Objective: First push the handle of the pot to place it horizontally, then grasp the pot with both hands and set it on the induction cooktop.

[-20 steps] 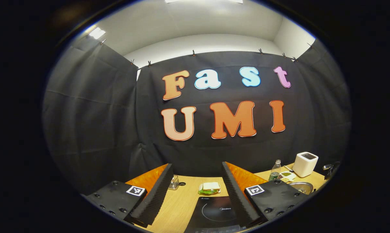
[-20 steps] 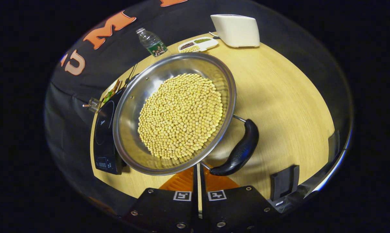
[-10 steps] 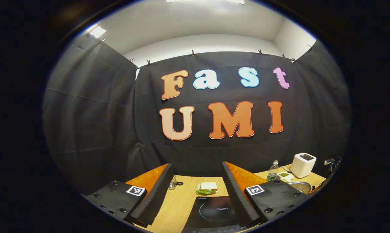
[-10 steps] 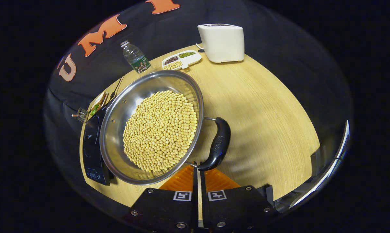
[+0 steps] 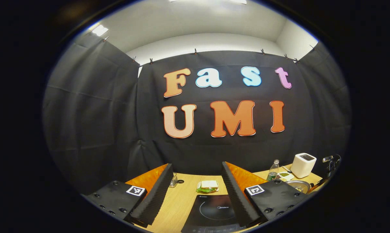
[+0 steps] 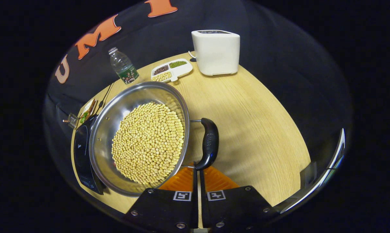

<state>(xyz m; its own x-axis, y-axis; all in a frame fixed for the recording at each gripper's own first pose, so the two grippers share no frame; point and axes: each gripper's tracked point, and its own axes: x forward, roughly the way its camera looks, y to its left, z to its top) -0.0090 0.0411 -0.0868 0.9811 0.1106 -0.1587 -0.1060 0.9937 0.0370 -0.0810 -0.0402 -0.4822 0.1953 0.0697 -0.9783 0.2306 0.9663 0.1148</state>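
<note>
Shiny steel pot (image 6: 104, 136) with glossy black plastic handle (image 6: 209, 144) on matt wood-grain table (image 6: 259, 123), beside glossy black cooktop (image 5: 214, 212).

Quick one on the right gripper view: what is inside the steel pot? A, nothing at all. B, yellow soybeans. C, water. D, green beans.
B: the pot holds a heap of small round yellow beans that covers most of its bottom.
</note>
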